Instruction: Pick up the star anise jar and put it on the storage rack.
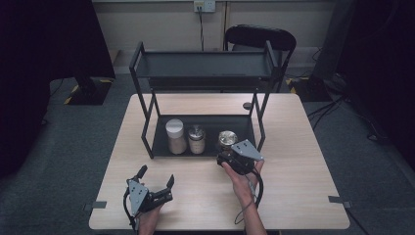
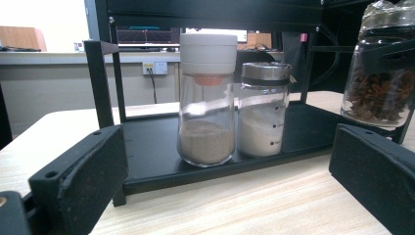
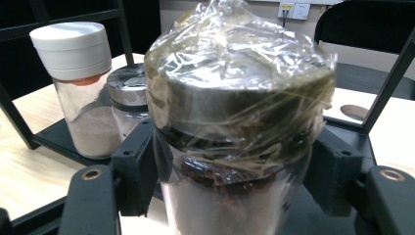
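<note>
A jar with plastic film over its top (image 3: 235,98) holds dark brown star-shaped spice. My right gripper (image 1: 228,148) is shut on its body, a black pad (image 3: 137,161) pressing each side. The jar (image 1: 227,138) is at the front right of the black rack's lower tray (image 1: 244,128); whether it rests on the tray I cannot tell. It also appears in the left gripper view, where the spice jar (image 2: 379,83) sits at the right edge. My left gripper (image 1: 156,175) lies open on the table, front left, with nothing between its fingers (image 2: 78,181).
On the lower tray stand a white-lidded jar of brown powder (image 1: 175,136) and a metal-lidded jar of white grains (image 1: 196,139), side by side. The rack's upper shelf (image 1: 205,63) overhangs them. A black chair (image 1: 259,36) stands behind the table, and a small dark disc (image 1: 247,105) lies beside the rack.
</note>
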The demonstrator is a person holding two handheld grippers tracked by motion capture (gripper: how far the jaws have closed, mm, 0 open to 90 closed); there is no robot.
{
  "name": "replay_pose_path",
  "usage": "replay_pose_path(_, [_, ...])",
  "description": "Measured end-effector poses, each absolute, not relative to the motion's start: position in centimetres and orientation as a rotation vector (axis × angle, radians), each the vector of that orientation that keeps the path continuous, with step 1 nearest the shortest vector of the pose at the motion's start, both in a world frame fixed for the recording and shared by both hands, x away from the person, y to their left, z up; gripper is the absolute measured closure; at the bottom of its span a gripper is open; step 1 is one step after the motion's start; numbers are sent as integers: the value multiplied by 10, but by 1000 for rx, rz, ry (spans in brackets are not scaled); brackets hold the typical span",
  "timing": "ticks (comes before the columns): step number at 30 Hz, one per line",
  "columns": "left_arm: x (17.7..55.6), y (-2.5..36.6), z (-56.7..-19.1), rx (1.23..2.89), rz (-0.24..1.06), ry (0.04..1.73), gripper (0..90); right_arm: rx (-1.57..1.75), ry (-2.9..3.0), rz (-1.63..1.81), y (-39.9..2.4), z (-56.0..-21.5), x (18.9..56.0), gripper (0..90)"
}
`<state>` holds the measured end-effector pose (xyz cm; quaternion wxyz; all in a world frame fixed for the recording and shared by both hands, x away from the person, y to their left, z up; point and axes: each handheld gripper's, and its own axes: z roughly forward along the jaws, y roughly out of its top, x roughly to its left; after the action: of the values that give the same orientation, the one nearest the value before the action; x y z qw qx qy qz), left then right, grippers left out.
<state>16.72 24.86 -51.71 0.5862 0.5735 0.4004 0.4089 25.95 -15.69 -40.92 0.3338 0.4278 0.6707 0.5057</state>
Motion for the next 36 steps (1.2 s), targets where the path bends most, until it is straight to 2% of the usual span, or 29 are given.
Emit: replay_pose_path(36, [168, 250, -517, 1340, 945, 925, 2, 1129, 1844, 1213, -132, -398, 319, 309])
